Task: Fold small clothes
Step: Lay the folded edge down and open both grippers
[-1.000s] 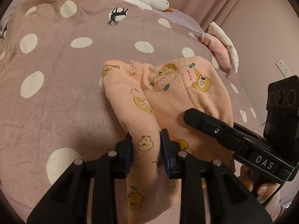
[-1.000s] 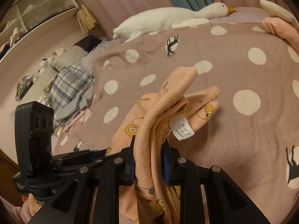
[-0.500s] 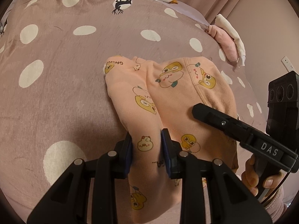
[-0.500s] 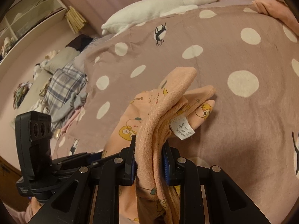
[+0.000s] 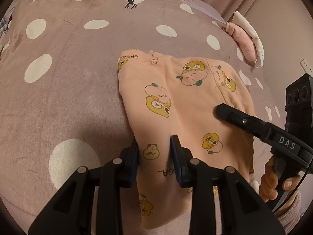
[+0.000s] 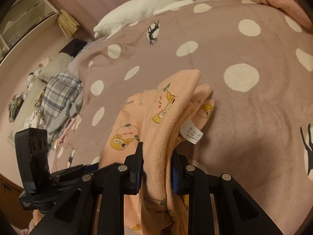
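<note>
Small peach pants (image 5: 176, 105) printed with cartoon ducks and peaches lie on a mauve polka-dot bedspread (image 5: 64, 74). My left gripper (image 5: 154, 152) is shut on a leg end at the near edge. My right gripper (image 6: 156, 162) is shut on the waistband side of the pants (image 6: 168, 121), with a white care label (image 6: 190, 133) hanging out beside it. The right gripper also shows in the left wrist view (image 5: 244, 121), over the pants' right side. The left gripper's body shows at lower left in the right wrist view (image 6: 33, 156).
A white goose plush (image 6: 156, 2) lies at the far end of the bed. Folded pink and white clothes (image 5: 246, 39) sit at the bed's right edge. A plaid garment heap (image 6: 56, 98) lies to the left, below shelves (image 6: 21, 25).
Both grippers moved forward over the bed with the pants held. The cloth has spread flatter between them and the fold lies lower on the bedspread.
</note>
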Demonstrator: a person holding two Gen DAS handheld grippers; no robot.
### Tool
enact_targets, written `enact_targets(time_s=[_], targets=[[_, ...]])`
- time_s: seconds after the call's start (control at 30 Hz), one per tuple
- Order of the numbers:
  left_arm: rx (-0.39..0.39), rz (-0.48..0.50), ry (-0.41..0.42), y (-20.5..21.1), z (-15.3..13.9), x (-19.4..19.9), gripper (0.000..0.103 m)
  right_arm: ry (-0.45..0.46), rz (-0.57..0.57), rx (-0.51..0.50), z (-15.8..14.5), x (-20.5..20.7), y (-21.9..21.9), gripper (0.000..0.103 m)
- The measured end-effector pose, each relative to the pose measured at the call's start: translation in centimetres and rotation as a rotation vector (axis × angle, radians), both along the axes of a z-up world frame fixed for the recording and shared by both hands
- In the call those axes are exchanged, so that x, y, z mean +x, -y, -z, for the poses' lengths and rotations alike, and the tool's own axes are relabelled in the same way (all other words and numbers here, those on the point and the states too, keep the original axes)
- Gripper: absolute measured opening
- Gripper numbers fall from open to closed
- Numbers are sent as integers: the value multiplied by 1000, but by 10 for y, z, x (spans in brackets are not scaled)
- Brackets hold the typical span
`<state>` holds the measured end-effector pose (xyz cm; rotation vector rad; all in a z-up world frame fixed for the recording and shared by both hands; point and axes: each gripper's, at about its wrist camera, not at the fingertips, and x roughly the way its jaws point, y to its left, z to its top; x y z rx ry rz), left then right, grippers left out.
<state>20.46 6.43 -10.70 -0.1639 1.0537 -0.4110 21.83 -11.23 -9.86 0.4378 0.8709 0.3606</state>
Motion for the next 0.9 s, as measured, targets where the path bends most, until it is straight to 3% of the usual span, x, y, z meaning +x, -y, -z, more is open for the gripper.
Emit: enact_targets(time_s=[0.9], targets=[[55,-16,0,-5,4,-8,43,-69,72,-19,13,-3,14,27]])
